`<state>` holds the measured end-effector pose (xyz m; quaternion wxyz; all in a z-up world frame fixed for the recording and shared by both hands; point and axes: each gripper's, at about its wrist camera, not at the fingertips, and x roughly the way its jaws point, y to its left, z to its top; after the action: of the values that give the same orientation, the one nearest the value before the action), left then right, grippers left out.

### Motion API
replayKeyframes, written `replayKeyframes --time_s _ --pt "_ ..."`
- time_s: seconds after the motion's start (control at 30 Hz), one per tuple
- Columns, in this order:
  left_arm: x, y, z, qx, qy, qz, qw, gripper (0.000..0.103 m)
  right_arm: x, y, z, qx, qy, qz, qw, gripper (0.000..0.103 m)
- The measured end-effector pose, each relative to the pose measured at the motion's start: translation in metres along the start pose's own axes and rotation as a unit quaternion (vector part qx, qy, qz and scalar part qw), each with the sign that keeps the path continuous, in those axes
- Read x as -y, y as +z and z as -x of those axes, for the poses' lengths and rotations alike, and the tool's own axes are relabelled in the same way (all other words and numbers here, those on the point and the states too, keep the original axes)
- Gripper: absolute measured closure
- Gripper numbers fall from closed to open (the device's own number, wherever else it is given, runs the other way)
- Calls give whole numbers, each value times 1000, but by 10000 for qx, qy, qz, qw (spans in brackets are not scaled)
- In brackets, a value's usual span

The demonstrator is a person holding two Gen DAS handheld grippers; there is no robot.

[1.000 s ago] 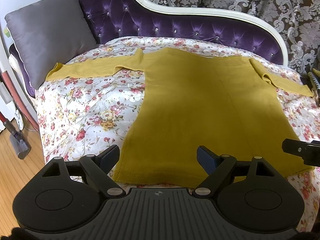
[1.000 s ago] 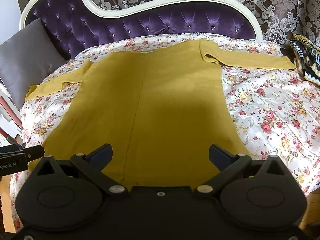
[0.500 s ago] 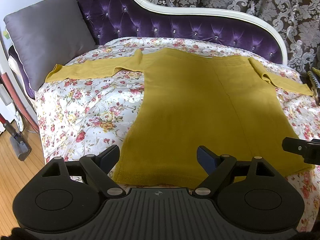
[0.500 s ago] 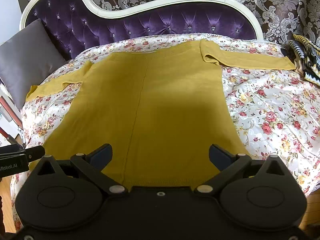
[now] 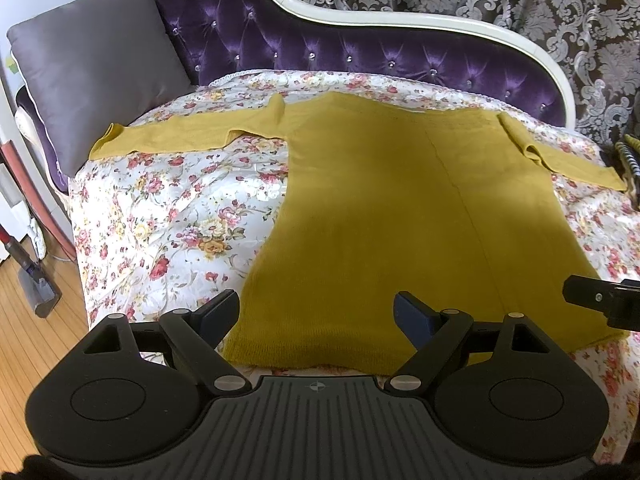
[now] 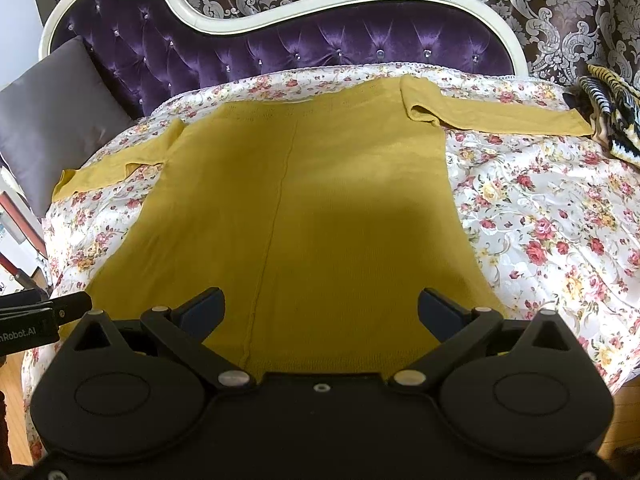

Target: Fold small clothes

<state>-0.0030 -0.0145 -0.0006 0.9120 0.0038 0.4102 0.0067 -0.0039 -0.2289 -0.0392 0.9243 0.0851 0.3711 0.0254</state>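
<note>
Left tongs [image 5: 318, 312] wide open, angled downward; right tongs [image 6: 322, 310] wide open, likewise angled, both empty

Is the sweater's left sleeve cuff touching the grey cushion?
Apart. In the left wrist view the cuff of the mustard sweater lies flat on the floral bedspread, with a strip of bedspread showing between it and the grey cushion.

Sweater [image 5: 400, 208] flat on bedspread [image 5: 180, 216]; cushion [image 5: 92, 68] far left.

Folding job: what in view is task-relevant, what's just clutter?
Job:
mustard sweater, spread flat
left gripper, open
right gripper, open

Lying about:
grey cushion
striped cloth
vacuum head
floral bedspread
</note>
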Motion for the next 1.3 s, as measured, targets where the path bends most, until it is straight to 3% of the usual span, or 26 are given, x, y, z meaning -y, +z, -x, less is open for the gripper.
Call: replayKeyframes --time_s 0.4,0.9,1.07,1.3 --pt "-1 10 -8 11 26 -29 10000 19 11 8 -2 159 -73 -64 9998 1" --pt "22 62 -38 435 108 -360 9983 19 88 58 -4 1184 -933 -605 9867 1" --pt "28 66 -55 539 -55 -417 9977 19 122 64 -19 1497 -1024 -722 9808 1" --pt "43 68 -86 294 -201 -500 9981 21 163 79 -58 997 -1744 -253 9793 1"
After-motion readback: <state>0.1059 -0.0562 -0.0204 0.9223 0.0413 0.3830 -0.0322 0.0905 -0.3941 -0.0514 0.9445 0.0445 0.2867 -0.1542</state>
